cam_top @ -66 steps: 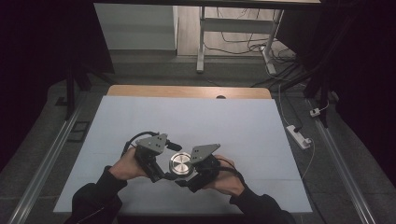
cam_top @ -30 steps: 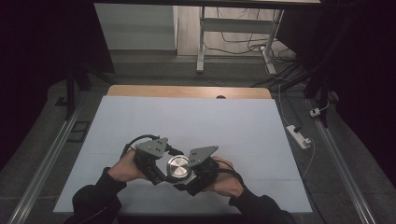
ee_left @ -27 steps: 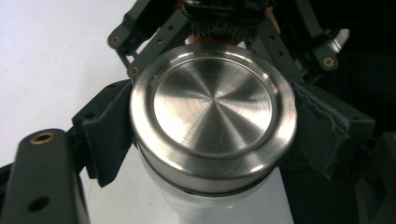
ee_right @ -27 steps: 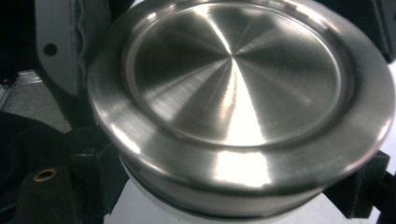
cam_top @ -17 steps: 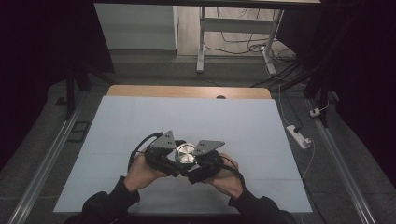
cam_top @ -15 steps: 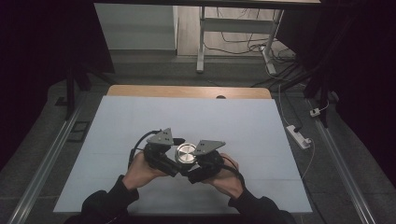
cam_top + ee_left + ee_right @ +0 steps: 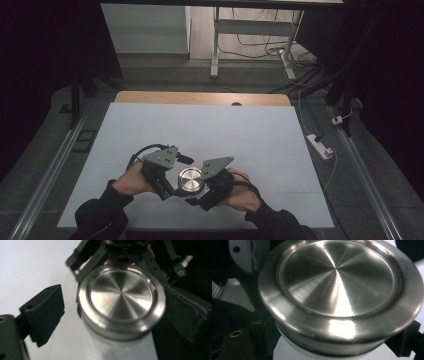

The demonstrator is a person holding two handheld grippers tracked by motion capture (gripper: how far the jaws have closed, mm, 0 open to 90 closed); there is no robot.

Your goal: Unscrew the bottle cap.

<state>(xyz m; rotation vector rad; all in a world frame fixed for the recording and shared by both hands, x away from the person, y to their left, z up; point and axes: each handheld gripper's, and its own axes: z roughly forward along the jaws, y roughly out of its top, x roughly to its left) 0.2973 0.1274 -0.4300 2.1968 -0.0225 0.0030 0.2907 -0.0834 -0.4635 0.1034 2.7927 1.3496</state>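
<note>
Item: one white jar (image 7: 125,350) with a round brushed-steel lid (image 7: 190,179), standing near the front edge of our white counter (image 7: 250,135). We hold it between both tongs. Left tongs (image 7: 167,186): released, jaws spread, one black pad (image 7: 45,312) clear of the jar. Right tongs (image 7: 197,195): close under the lid, jaws flanking the jar; whether clenched or released, we cannot tell.

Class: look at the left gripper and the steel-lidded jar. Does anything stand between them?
Nothing visible does. The jar stands right before the left gripper, one black jaw beside it; the right gripper is at the jar's far side.
</note>
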